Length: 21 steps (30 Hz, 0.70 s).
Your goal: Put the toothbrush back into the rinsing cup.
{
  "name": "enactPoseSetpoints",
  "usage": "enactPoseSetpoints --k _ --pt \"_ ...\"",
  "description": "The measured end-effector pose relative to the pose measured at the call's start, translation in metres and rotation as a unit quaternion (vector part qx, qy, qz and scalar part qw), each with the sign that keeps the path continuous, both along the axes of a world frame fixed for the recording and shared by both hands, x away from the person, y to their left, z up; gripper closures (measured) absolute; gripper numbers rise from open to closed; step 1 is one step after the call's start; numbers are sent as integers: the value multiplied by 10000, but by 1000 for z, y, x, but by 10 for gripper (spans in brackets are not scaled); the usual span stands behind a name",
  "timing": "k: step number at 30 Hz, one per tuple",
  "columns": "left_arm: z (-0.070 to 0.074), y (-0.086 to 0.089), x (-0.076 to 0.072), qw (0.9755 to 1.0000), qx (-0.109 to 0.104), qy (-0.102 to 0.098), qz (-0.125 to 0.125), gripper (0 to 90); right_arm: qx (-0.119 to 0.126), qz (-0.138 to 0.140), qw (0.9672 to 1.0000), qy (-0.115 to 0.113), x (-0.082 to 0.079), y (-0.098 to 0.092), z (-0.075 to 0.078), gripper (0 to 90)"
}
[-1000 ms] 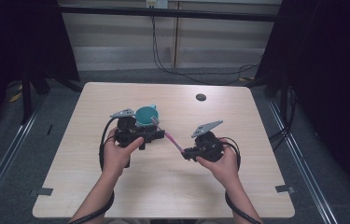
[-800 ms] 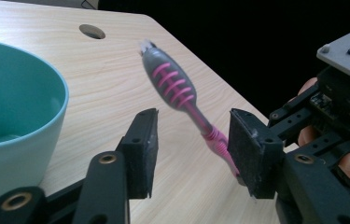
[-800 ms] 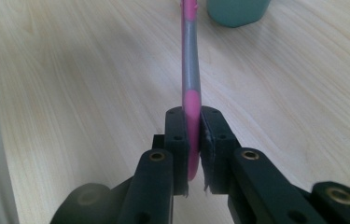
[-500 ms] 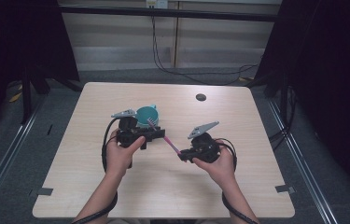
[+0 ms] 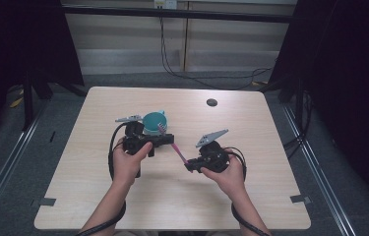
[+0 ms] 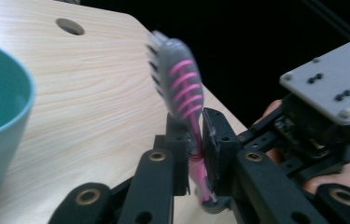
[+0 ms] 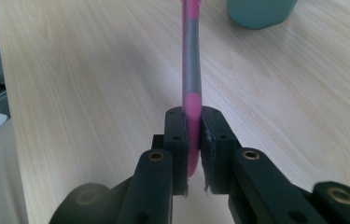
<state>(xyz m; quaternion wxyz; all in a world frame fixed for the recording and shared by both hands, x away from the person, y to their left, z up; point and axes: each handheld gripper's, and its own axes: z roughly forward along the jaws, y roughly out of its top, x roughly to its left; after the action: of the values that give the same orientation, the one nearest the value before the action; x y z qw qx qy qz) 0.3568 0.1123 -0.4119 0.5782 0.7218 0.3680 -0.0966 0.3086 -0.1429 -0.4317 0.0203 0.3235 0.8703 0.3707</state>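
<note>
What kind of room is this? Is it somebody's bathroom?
Probably not; it looks like a recording or test room. A bare wooden table stands between dark curtains, with cables along the wall behind. A person holds a pink toothbrush with two grippers beside a teal cup.

counter (image 5: 93, 196): light wood grain, rounded corners | round dark hole (image 5: 212, 103): in the counter top near its far edge, right of middle | cables (image 5: 182, 73): hanging down the wall behind the counter | floor (image 5: 19, 147): grey

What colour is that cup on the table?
Teal cup, clearest in the high view.
</note>
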Motion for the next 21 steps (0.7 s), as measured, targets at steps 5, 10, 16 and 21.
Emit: enactPoseSetpoints --k 5,10,16,21 --pt "4 -5 -2 9998 167 -89 -28 835 45 5 10000 24 -1 4 -6 812" --pt "5 -6 -1 9998 195 -94 17 836 163 33 9998 76 -1 9 -9 800" --pt "7 -8 -2 9996 207 -160 76 837 175 88 9998 81 -1 17 -10 784" --pt "7 -11 -1 9996 221 -174 87 837 138 172 9997 68 -3 23 -10 766"
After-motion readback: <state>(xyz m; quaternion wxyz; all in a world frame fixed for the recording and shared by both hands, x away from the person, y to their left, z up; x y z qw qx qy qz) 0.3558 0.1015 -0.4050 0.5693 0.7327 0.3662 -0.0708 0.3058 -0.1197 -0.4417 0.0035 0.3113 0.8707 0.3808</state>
